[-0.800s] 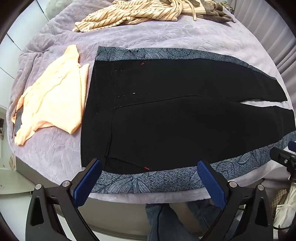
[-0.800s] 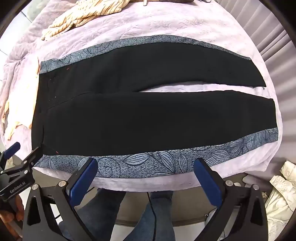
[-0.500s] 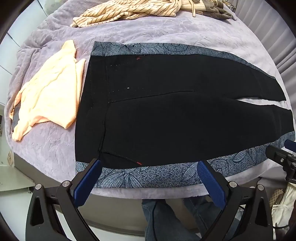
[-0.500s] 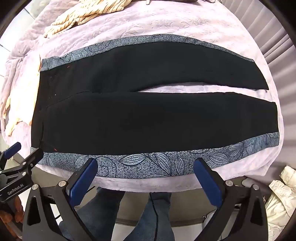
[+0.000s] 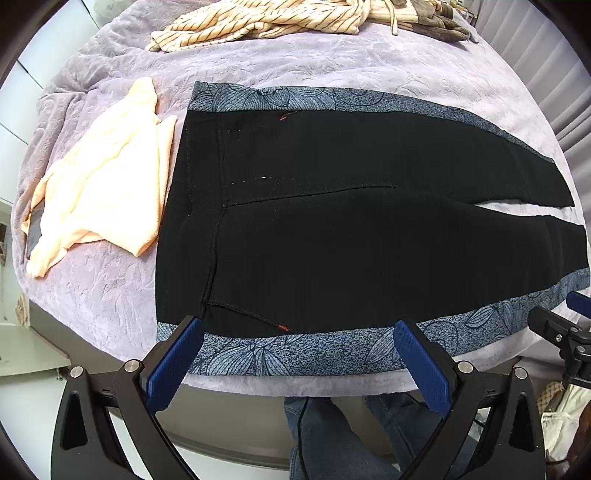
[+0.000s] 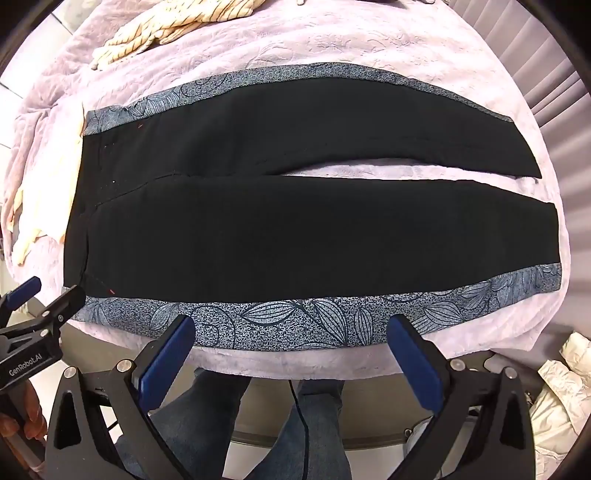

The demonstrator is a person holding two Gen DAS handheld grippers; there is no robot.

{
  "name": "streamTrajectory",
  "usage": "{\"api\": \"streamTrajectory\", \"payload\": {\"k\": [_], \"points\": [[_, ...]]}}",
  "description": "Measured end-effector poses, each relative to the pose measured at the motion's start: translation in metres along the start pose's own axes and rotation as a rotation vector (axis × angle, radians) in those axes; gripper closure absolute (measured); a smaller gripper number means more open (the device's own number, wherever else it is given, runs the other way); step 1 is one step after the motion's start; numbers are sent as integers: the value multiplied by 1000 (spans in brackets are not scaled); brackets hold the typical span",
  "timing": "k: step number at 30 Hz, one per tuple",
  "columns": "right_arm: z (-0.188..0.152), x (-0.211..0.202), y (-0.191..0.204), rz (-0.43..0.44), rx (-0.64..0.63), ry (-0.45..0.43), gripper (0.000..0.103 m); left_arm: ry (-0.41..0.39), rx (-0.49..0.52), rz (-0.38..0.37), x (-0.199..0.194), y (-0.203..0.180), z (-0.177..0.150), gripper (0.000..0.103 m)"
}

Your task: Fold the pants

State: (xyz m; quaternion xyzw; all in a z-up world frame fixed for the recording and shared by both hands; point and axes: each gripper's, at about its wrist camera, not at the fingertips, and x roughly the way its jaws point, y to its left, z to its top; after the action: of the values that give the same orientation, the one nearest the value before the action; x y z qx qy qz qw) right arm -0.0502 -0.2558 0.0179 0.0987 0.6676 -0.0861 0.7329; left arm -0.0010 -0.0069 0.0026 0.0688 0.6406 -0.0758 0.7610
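Note:
Black pants (image 5: 332,229) (image 6: 295,229) with grey leaf-patterned side stripes lie flat across a lilac blanket, waist to the left, both legs stretched right with a narrow gap between them. My left gripper (image 5: 295,360) hovers open above the near side stripe by the waist, nothing between its blue pads. My right gripper (image 6: 291,354) hangs open over the near stripe at mid-leg, also empty. Each gripper shows at the edge of the other's view.
A peach garment (image 5: 99,184) lies left of the waist. A striped cream garment (image 5: 266,22) is bunched at the far side. The blanket (image 5: 332,66) covers a round surface whose near edge is just under the grippers. A person's jeans-clad legs (image 6: 314,424) stand below.
Both grippers have drifted slightly over the near edge of the pants; the pants shifted a little in each view. Jaws stayed wide, cloth untouched.

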Motion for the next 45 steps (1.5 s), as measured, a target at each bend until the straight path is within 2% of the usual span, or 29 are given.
{"api": "streamTrajectory", "payload": {"k": [17, 45], "points": [[5, -7, -7, 7, -4, -19, 0, -26, 13, 20, -9, -5, 5, 0], [2, -6, -7, 6, -11, -14, 0, -19, 4, 32, -8, -3, 4, 0]]}}
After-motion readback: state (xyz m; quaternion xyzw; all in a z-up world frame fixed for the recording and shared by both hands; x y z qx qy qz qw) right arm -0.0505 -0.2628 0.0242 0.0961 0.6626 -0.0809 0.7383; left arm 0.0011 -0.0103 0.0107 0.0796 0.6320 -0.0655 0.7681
